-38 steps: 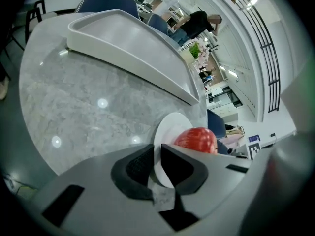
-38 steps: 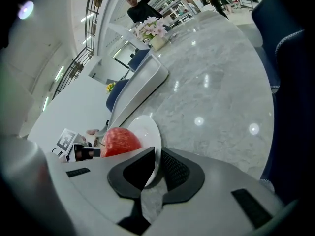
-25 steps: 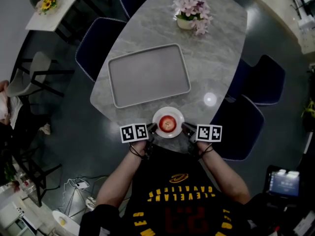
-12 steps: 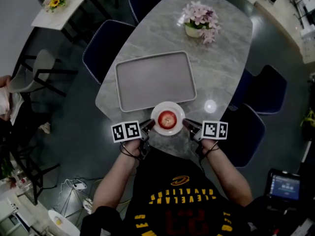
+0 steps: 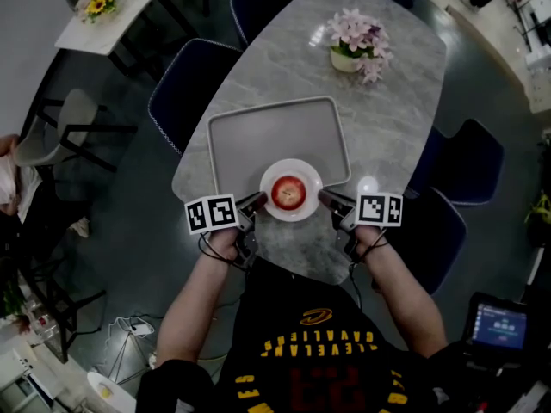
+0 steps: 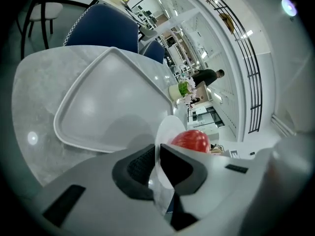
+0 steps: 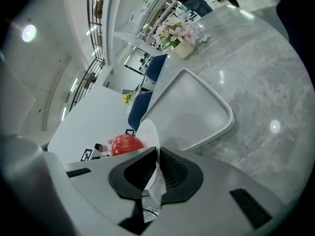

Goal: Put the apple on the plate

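The apple [image 5: 289,193] is red and round, with no long axis to speak of; it sits at the middle of the white plate [image 5: 291,165], and a paler patch on it faces up at the head view, though whether that is the stem end is too small to tell; in the left gripper view the apple [image 6: 191,140] rises behind the plate's [image 6: 167,132] edge, and in the right gripper view the apple [image 7: 126,144] shows the same way past the plate [image 7: 149,132].

The left gripper [image 5: 256,201] has its jaws closed down to a thin slit with the plate's left rim pinched between the black pads [image 6: 140,166]; the right gripper [image 5: 327,200] clamps the opposite rim likewise, its ribbed pads [image 7: 170,168] pressed on either face of the thin white edge; the two point inward at each other across the plate.

In the head view the plate overlaps the near edge of the grey tray [image 5: 258,136], which lies on the marble table [image 5: 387,101]; whether the plate touches the tray cannot be told.

Both forearms reach forward from the body and angle slightly inward, each hand wrapped round its handle, the marker cubes turned to the outer sides; a pot of pink flowers [image 5: 357,46] stands at the table's far end, well apart from the tray; dark blue chairs [image 5: 185,80] ring the table.
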Tool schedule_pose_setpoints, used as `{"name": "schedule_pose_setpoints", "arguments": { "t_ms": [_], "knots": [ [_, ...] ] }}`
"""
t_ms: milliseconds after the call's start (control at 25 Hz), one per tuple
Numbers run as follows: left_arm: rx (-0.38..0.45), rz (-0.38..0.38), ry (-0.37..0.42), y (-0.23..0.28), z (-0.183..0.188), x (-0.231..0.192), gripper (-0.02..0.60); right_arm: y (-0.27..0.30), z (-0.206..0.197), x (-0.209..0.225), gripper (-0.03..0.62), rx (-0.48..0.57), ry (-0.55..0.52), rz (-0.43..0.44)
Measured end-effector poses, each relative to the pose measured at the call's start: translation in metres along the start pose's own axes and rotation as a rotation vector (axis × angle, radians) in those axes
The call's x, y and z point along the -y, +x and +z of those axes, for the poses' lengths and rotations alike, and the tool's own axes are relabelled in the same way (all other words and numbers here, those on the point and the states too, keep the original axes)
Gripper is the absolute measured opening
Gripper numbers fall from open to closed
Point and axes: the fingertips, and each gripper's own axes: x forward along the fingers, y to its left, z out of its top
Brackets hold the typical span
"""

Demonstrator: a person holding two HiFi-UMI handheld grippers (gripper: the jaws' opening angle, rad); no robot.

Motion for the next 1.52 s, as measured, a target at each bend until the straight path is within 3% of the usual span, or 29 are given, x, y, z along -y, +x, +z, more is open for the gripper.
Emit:
{"name": "schedule_pose_setpoints", "arguments": {
  "t_ms": [320,640,1000,1520],
  "knots": [
    [-0.005,-0.005,0.031,0.011,0.051,0.0,0.035,0.025,0.041,-0.009,0.032,0.017,-0.009,-0.008],
    [-0.033,0.024,0.024,0.034,0.086,-0.023,0.035,0.064,0.067,0.009,0.032,0.007,0.012,-0.046],
    [-0.083,0.057,0.007,0.059,0.107,-0.051,0.035,0.096,0.083,0.032,0.033,-0.006,0.04,-0.088],
    [-0.134,0.078,0.028,0.067,0.107,-0.061,0.035,0.107,0.083,0.044,0.034,-0.003,0.06,-0.127]
  ]
}}
